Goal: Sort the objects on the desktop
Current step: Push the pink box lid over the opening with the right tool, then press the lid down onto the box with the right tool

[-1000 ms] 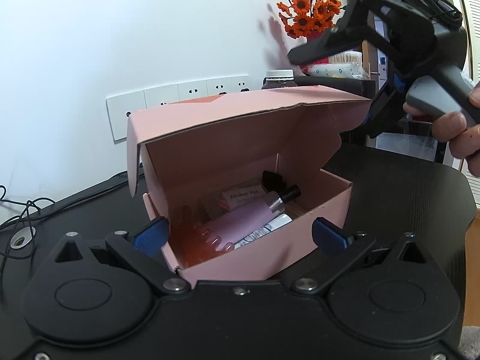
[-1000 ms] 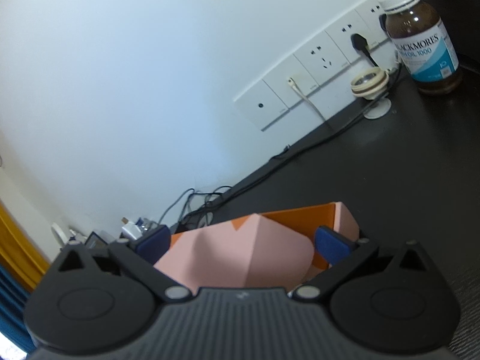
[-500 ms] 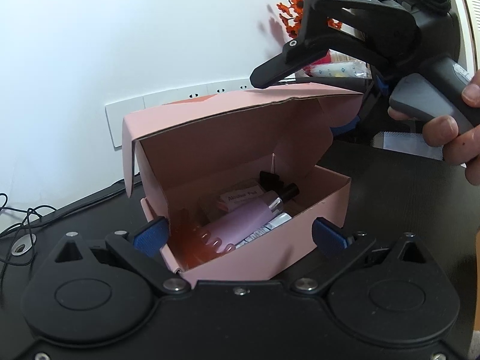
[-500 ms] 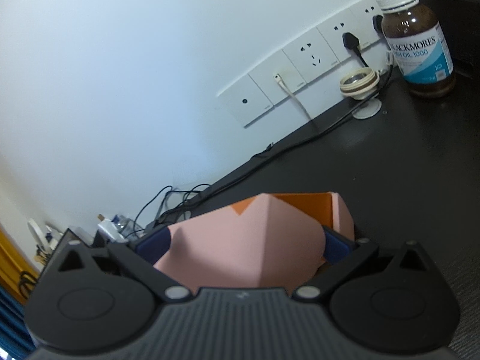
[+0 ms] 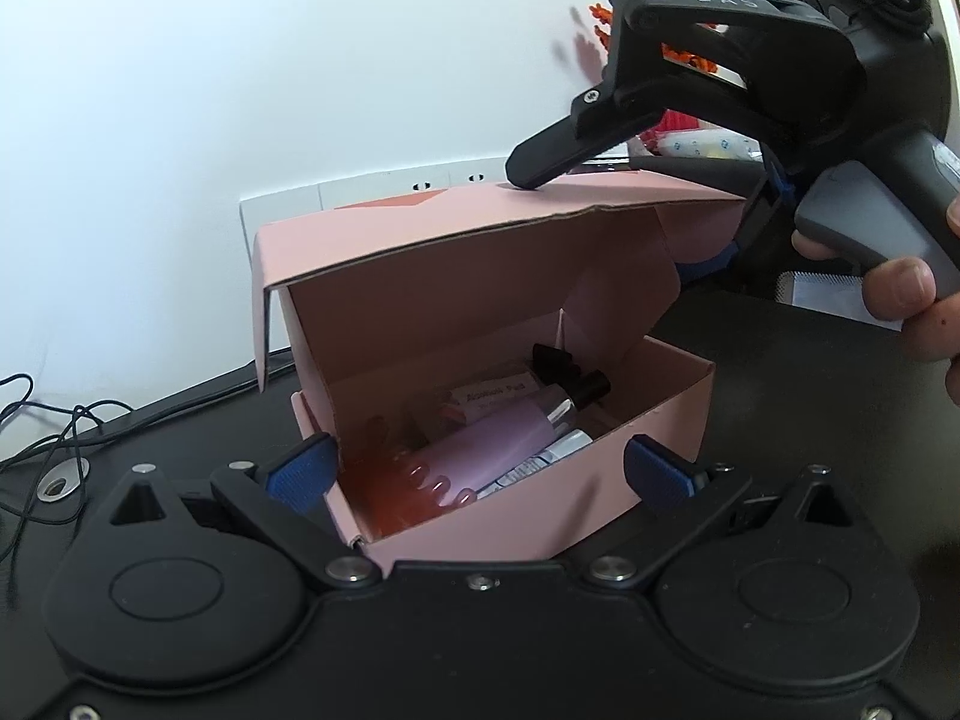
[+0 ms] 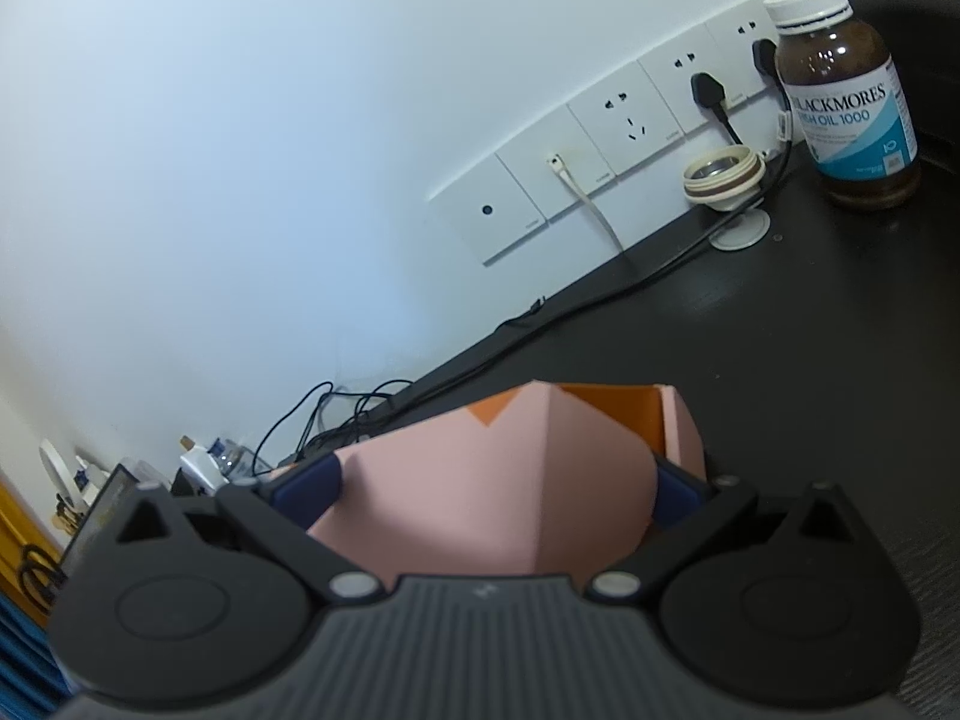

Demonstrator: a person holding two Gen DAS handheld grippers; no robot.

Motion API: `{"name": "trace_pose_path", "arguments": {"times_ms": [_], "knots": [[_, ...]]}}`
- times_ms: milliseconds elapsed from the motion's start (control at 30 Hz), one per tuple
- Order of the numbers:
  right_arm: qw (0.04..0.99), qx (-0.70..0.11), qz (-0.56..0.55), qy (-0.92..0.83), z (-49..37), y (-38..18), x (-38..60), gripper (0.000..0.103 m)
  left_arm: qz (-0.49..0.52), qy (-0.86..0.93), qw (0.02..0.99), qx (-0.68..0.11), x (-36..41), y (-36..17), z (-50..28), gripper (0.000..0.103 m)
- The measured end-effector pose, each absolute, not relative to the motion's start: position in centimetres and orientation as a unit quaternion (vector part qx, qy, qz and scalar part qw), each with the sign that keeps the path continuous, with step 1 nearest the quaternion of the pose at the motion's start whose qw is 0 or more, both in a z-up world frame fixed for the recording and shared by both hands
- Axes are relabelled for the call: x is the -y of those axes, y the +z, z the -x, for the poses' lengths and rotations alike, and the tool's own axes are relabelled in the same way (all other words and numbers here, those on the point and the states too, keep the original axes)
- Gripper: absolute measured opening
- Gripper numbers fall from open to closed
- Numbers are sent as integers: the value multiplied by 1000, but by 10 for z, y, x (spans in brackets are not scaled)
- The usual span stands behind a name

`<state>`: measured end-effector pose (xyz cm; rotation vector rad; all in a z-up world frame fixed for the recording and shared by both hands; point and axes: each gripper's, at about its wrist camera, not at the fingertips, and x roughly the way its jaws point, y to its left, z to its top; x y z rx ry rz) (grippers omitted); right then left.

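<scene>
Here, my left gripper [image 5: 477, 468] stands released, its blue pads straddling the front wall of the pink box [image 5: 528, 516] without clamping it. The box rests on the black table [image 5: 810, 396] directly ahead of this gripper. Inside, just beyond the front wall, lie a lilac bottle [image 5: 492, 441] with a black cap, a small labelled packet [image 5: 492, 396] behind it, and a white-labelled tube [image 5: 540, 462] beside the bottle.

Above and to the right, my right gripper [image 5: 708, 234] meets the box lid [image 5: 480, 222]. Its upper arm presses on the lid's top surface, and a blue pad shows at the lid's right flap. In the right wrist view the pink flap [image 6: 498, 498] fills the gap between the pads; I cannot tell whether they pinch it.

Well beyond the right gripper, up and to its right, a brown supplement bottle [image 6: 852, 96] and a cream ring-shaped lid [image 6: 723, 177] sit on the table near the wall sockets [image 6: 624, 120].

Judged progress: several items are already boxed and the lid is half lowered. Closing it remains; the bottle may yet need sorting.
</scene>
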<state>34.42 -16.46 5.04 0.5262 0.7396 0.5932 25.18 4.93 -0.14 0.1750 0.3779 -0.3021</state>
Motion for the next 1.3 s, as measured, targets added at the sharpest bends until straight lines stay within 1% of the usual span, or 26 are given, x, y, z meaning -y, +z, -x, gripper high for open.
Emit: {"name": "trace_pose_path", "arguments": {"times_ms": [233, 533, 767, 900, 1167, 1300], "knots": [[860, -350, -245, 280, -343, 48, 157, 102, -85, -156, 964, -199, -50, 5, -246, 103], [848, -376, -258, 271, -351, 41, 157, 102, -31, -253, 934, -249, -82, 32, -226, 103], [844, -376, -266, 275, -352, 40, 158, 102, -41, -265, 934, -238, -90, 46, -212, 103], [840, -381, -268, 278, -351, 41, 159, 102, -27, -270, 934, -233, -101, 51, -212, 103], [837, -382, -273, 281, -348, 42, 161, 102, 50, -262, 944, -194, -119, 59, -218, 103], [836, -384, -273, 282, -347, 42, 161, 102, 134, -248, 940, -190, -130, 52, -232, 103]]}}
